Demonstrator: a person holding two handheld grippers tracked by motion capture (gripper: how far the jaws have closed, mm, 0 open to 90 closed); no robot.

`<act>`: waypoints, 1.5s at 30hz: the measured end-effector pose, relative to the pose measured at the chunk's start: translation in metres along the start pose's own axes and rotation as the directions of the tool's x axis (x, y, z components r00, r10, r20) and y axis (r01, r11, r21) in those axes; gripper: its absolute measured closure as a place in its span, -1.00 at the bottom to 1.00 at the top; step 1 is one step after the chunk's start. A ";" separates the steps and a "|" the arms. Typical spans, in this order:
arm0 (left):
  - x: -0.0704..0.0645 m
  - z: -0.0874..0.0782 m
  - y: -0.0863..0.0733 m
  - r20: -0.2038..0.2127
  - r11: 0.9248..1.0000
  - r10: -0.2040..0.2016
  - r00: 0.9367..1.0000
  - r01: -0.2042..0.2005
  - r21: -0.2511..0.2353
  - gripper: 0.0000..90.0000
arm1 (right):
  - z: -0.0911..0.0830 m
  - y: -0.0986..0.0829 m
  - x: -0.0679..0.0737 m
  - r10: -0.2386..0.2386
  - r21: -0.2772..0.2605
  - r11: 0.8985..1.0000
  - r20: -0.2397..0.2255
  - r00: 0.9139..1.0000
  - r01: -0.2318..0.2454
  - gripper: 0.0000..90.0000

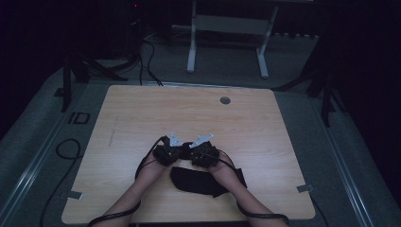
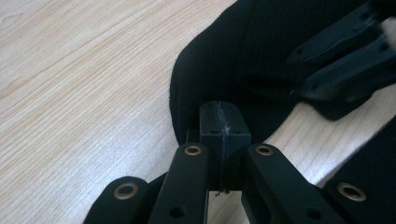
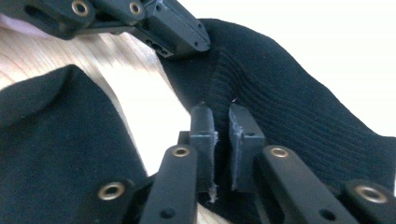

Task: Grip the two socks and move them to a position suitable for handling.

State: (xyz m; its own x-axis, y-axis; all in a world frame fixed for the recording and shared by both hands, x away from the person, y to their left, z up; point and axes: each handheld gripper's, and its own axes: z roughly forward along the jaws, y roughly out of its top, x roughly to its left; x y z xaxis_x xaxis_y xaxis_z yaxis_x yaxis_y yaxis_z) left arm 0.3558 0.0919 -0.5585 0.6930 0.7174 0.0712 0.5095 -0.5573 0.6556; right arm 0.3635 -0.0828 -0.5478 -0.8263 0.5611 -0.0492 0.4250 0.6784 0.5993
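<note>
I see a black cloth (image 1: pixel 205 182) lying flat on the table (image 1: pixel 142 118), close to my edge, just under both hands. It looks like a knit thing with ribs, maybe a sock, but I cannot tell for sure. I think it is soft and light and will bend and flop when I lift it. It should not break, and it will not slip much, since the knit gives grip. My left hand-held gripper (image 2: pixel 223 123) has its jaws pressed tight together at the round edge of the cloth, and I think a bit of that edge is pinched there. My right hand-held gripper (image 3: pixel 223 116) has its jaws a little apart, over the ribbed part. I would take hold at an edge, where the cloth is thin.
</note>
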 end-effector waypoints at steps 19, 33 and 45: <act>0.001 -0.009 -0.010 -0.032 0.999 0.047 0.998 -0.047 0.015 0.99 | -0.098 -0.054 -0.091 0.268 -0.169 0.950 0.012 0.963 -0.262 0.81; 0.002 -0.006 -0.007 -0.009 0.999 0.032 0.999 -0.032 0.004 0.97 | -0.084 -0.102 -0.133 0.435 -0.107 0.898 0.068 0.898 -0.427 0.47; 0.001 -0.006 -0.005 -0.016 0.999 0.035 0.999 -0.035 0.007 0.90 | -0.088 -0.089 -0.116 0.357 -0.147 0.927 0.070 0.931 -0.344 0.77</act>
State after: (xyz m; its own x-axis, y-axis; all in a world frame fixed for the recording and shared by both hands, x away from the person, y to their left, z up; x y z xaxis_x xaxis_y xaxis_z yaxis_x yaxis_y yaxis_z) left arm 0.3506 0.0978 -0.5577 0.7025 0.7037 0.1062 0.4885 -0.5853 0.6471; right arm 0.3892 -0.2506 -0.5254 -0.5920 0.7981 0.1121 0.6243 0.3662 0.6900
